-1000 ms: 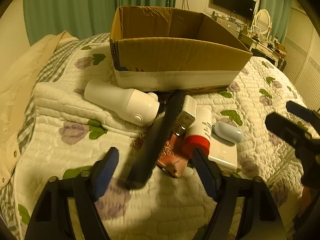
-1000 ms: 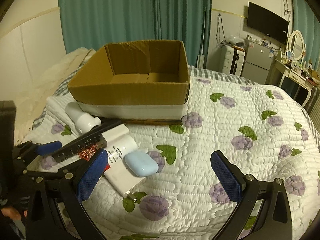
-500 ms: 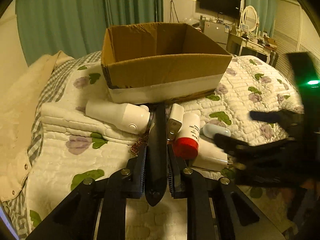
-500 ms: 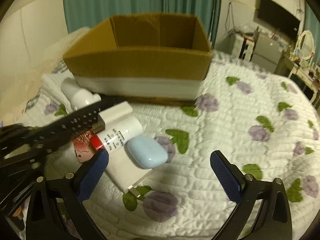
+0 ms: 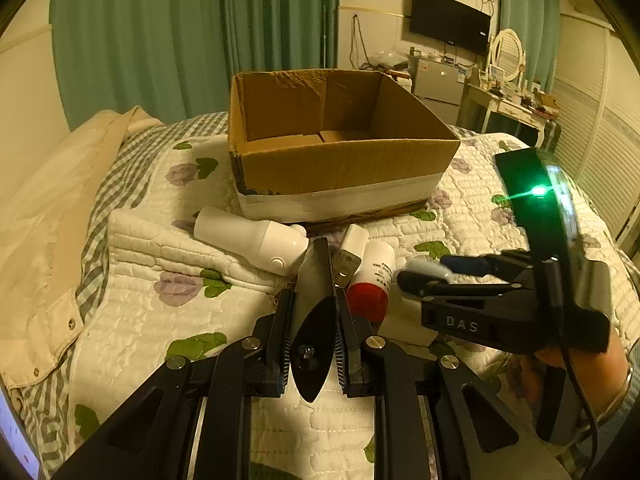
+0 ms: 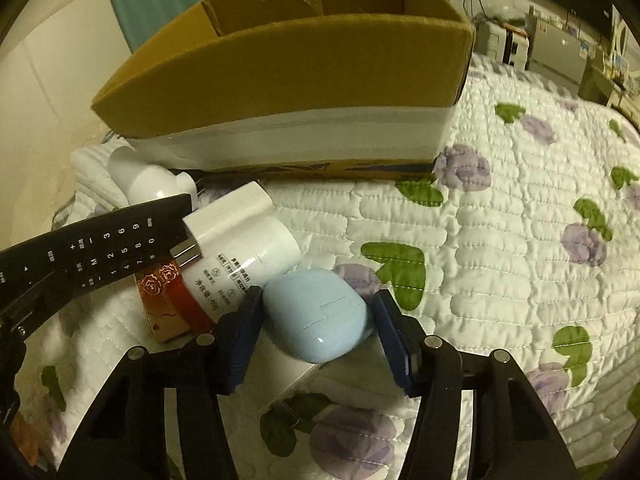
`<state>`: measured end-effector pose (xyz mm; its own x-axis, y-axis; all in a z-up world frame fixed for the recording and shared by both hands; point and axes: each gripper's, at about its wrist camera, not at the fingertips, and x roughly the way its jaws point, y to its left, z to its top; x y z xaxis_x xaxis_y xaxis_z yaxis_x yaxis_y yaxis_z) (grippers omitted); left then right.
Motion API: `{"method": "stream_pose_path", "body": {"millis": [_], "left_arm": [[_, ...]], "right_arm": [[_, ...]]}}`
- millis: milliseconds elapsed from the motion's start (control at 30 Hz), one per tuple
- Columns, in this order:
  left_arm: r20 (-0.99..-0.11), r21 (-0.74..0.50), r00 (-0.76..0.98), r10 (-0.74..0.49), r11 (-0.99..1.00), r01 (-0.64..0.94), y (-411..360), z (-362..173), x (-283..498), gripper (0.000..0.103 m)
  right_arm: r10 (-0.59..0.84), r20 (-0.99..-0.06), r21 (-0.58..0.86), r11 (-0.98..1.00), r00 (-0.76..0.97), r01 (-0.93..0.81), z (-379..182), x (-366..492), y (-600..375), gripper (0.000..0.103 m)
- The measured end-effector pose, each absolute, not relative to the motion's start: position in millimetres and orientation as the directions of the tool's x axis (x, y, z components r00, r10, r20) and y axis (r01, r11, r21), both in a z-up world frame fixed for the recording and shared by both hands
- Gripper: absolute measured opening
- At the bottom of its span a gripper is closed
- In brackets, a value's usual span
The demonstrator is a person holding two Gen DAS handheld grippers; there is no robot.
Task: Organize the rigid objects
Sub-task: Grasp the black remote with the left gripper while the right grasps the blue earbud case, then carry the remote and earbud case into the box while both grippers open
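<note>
My left gripper point(image 5: 313, 340) is shut on a black remote control point(image 5: 314, 304), held off the quilt; the remote also shows in the right wrist view point(image 6: 92, 248). My right gripper point(image 6: 316, 320) is shut on a light blue earbud case point(image 6: 316, 316) that rests on a flat white box point(image 6: 288, 376); the right gripper also shows in the left wrist view point(image 5: 424, 276). An open cardboard box point(image 5: 340, 160) stands behind the pile, empty inside.
On the quilt lie a white bottle point(image 5: 252, 236), a white charger plug point(image 5: 352, 250), a red-capped white tube point(image 5: 372, 276) and a red rose-patterned item point(image 6: 160, 300). A beige jacket point(image 5: 48, 216) lies left. Furniture stands far right.
My left gripper closed on the remote and lifted it. My right gripper moved down over the pile and closed around the blue case.
</note>
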<state>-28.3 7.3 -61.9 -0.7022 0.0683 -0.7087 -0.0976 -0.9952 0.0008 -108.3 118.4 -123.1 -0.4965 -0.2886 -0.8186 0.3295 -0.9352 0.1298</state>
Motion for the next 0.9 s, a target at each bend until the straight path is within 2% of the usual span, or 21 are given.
{"method": "stream_pose_path", "body": {"millis": [133,300,567,667,767,900], "left_arm": [[-0.694,-0.007,-0.717,0.06,-0.997,-0.077,5.5,-50.2,-23.8,0.018],[-0.649,-0.011,-0.759,0.05,-0.998,-0.056,3.8,-18.3,-23.6,0.018],[-0.515,-0.006,-0.856,0.04,-0.999,-0.043,7.6,55.3,-54.3,0.017],[-0.482,-0.006,-0.875,0.038,-0.999,-0.04,9.5,73.2,-79.9,0.017],[-0.474,0.002,-0.88,0.021,-1.0,-0.025,9.5,75.5,-111.1,0.017],[-0.513,0.023,-0.858,-0.004,-1.0,-0.009,7.5,49.8,-152.7,0.017]], "right_arm": [[-0.271,-0.774,0.074,-0.937,-0.572,0.343,-104.4,-91.4,116.9,0.055],[-0.286,-0.713,0.079,-0.94,-0.64,0.332,-64.6,-78.9,130.5,0.055],[-0.319,-0.592,0.063,-0.934,-0.74,0.353,25.4,-99.0,132.5,0.055],[-0.322,-0.567,0.041,-0.93,-0.758,0.365,42.0,-115.5,129.3,0.055],[-0.319,-0.559,0.018,-0.927,-0.765,0.373,48.6,-132.8,124.6,0.055],[-0.308,-0.573,-0.002,-0.926,-0.76,0.377,44.4,-157.2,122.4,0.055]]}}
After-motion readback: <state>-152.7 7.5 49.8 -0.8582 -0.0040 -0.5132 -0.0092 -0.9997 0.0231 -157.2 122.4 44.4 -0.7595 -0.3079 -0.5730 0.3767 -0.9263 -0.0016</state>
